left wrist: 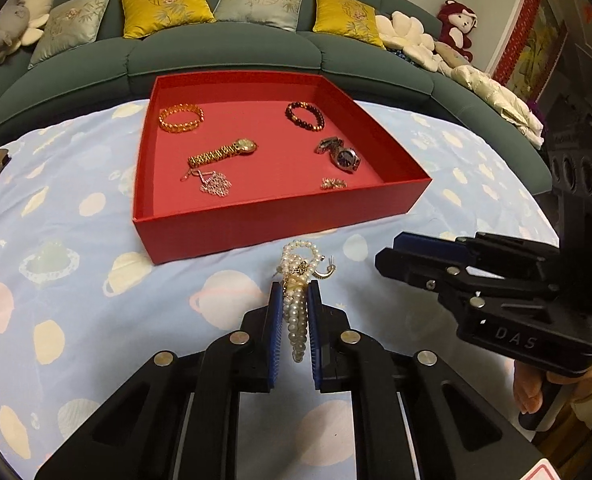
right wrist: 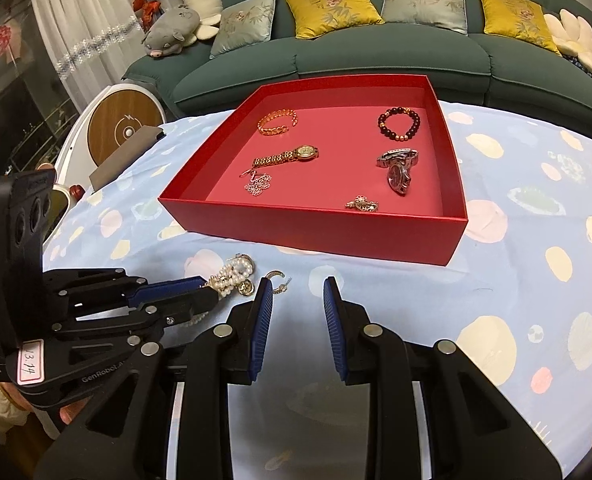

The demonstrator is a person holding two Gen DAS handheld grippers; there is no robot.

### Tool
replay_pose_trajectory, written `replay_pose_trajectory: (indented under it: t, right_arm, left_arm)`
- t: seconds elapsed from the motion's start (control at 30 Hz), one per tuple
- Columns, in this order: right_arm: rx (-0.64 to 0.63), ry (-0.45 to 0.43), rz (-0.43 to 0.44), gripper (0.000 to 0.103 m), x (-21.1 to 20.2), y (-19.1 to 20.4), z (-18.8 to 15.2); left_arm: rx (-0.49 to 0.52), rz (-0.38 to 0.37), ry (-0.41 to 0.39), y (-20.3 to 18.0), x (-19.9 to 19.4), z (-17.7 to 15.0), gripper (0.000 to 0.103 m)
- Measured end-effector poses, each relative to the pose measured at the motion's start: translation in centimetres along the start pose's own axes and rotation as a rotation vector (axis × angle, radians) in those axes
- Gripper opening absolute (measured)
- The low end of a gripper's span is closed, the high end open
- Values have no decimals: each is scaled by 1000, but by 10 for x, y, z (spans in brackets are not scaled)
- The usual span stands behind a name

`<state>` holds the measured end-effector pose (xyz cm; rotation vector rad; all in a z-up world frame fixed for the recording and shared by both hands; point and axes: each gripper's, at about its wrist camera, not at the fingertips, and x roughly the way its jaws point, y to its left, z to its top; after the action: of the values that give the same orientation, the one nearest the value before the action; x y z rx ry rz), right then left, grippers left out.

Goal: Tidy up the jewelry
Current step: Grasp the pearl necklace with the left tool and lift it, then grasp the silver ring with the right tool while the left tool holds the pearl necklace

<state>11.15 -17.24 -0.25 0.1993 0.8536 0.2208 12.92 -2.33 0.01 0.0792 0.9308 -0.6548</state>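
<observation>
A pearl strand [left wrist: 296, 320] tangled with gold pieces lies in front of the red box [left wrist: 231, 236], and my left gripper [left wrist: 294, 288] is shut on it, pearls bunched between the blue pads. A gold hoop earring [left wrist: 324, 270] rests on the cloth just right of the pearls. My right gripper [right wrist: 298, 284] stands open over bare cloth, nothing between its fingers, the earring [right wrist: 275, 278] by its left fingertip. The box holds a gold bracelet [left wrist: 181, 119], a dark bead bracelet [left wrist: 305, 116], a gold watch [left wrist: 223, 153], a silver watch [left wrist: 340, 153], a silver chain [left wrist: 213, 184] and a small gold piece [left wrist: 333, 184].
A light blue cloth with pale spots [right wrist: 496, 300] covers the table. A green sofa [left wrist: 223, 56] with yellow and grey cushions runs behind the box. A white round device with a wooden face [right wrist: 125, 128] stands off the table's left side in the right wrist view.
</observation>
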Motion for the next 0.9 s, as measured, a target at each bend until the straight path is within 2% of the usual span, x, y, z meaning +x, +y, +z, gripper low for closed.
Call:
replay_pose_trajectory:
  t: [0.23,0.43,0.63,0.9]
  right_arm:
    - [-25,7,28,27,3,12,-2]
    - [-82,32,77,27,12,38,-6]
    - [-157,70,128,27,28,73,-14]
    - [-208,100,141,27,50,99,-19]
  left_arm:
    - [-68,56,-82,23,-36,13,9]
    - [-142,89,-123,50,-56,18,9]
    - [-169,101,-135,68,-70,13,9]
    - [-179,102,-131,82,-80,3,9]
